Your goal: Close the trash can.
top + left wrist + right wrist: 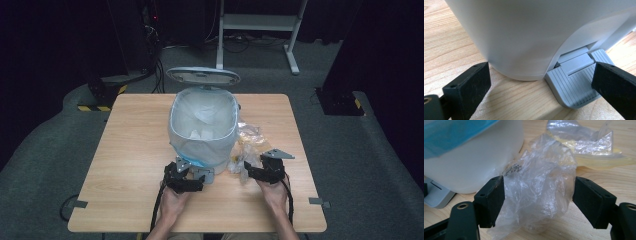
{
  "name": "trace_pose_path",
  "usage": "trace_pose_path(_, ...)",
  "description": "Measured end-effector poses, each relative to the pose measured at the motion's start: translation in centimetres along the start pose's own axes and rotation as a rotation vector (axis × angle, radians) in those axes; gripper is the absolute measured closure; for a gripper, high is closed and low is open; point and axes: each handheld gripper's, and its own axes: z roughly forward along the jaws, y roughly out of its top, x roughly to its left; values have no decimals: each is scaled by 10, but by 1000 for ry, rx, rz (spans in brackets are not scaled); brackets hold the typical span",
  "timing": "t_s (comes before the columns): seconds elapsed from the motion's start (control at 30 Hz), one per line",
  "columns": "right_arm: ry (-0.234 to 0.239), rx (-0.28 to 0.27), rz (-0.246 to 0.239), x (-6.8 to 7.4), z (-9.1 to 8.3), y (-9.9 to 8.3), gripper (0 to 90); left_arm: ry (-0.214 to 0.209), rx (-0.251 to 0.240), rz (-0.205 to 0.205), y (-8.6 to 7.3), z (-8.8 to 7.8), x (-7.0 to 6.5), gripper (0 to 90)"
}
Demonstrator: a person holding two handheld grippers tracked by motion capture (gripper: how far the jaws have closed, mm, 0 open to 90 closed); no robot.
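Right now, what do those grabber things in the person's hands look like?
Each is a chunky black tool. The left gripper and right gripper each carry a grey three-cornered plate on top and trail a black cable toward the person. The jaws are flat black blocks with small screw holes. The forearms are bare, no sleeves.

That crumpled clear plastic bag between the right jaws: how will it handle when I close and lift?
The crumpled plastic bag looks thin and creased, so it will likely collapse as the right gripper closes. Probably very light. Its glossy film may slip, and loose folds could drag.
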Motion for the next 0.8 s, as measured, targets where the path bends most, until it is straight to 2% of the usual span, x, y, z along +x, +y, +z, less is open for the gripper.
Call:
trace_pose_path(0.2, 21, 29, 8, -3, 9, -5, 342, 1, 0, 1, 0, 0, 0, 23)
trace_pose_path(0.33, 37, 34, -6, -4, 12, -9, 449, 0, 0, 0, 0, 0, 0, 24)
trace_pose_path(0.5, 26, 67, -44, -2, 15, -15, 648, -4, 2, -5, 0, 0, 1, 24)
trace_pose_path(0.63, 27, 82, -60, -3, 15, -19, 765, -5, 2, -5, 0, 0, 1, 24)
trace_pose_path(0.8, 39, 84, -88, -1, 13, -20, 838, -7, 4, -7, 0, 0, 2, 25)
